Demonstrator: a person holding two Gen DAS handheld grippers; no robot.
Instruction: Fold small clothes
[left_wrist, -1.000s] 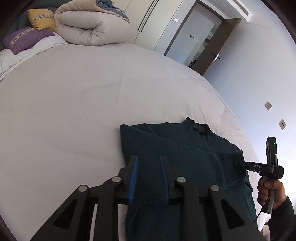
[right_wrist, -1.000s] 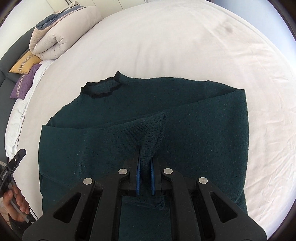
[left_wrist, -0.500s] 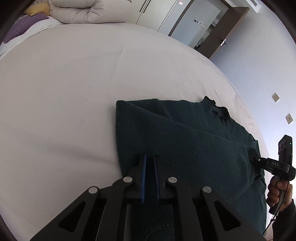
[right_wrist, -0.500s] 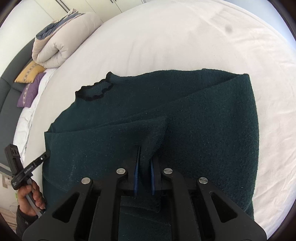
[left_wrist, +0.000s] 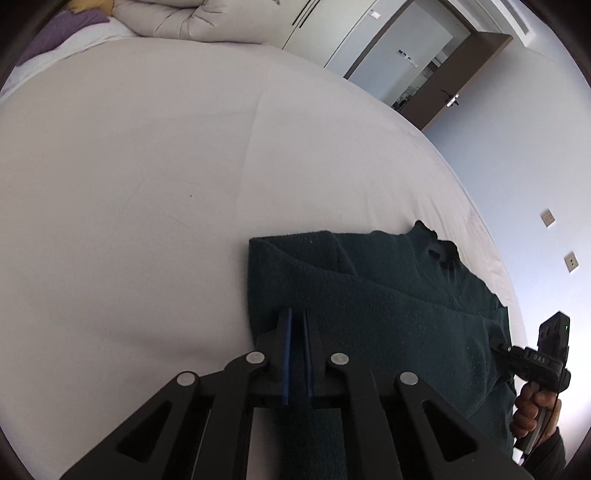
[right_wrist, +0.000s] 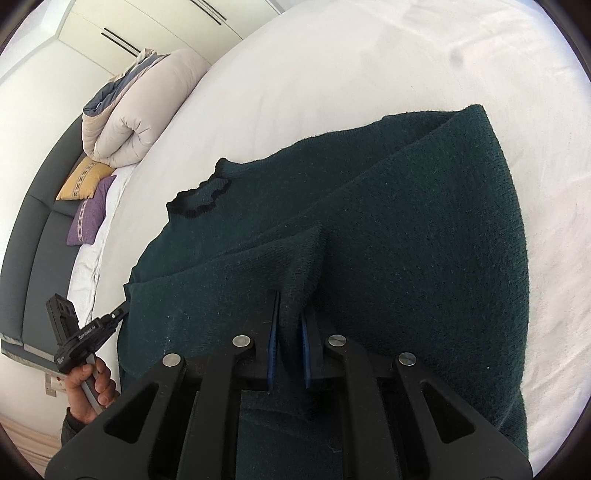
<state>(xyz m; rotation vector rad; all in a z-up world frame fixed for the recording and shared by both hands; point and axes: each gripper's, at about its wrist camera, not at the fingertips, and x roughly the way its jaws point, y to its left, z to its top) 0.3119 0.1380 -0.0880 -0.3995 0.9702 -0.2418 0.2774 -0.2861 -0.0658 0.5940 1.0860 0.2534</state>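
Observation:
A dark green knit sweater (left_wrist: 388, 306) (right_wrist: 406, 229) with a black collar (right_wrist: 199, 201) lies on the white bed, its sides folded in. My left gripper (left_wrist: 296, 317) is shut on the sweater's near left part, cloth pinched between the blue pads. My right gripper (right_wrist: 290, 302) is shut on a raised ridge of the same sweater near its lower middle. Each gripper also shows in the other's view: the right gripper (left_wrist: 496, 341) at the sweater's right edge, the left gripper (right_wrist: 123, 308) at its left edge, each held by a hand.
The white bed sheet (left_wrist: 147, 203) spreads wide around the sweater. A rolled beige duvet (right_wrist: 136, 118) and yellow and purple cushions (right_wrist: 88, 195) lie at the headboard end. An open brown door (left_wrist: 443, 96) and wall sockets (left_wrist: 570, 261) are beyond the bed.
My left gripper's jaws closed onto the sweater's cloth and sank toward the bed. The right gripper stayed shut on its ridge of cloth and rolled, tilting the view.

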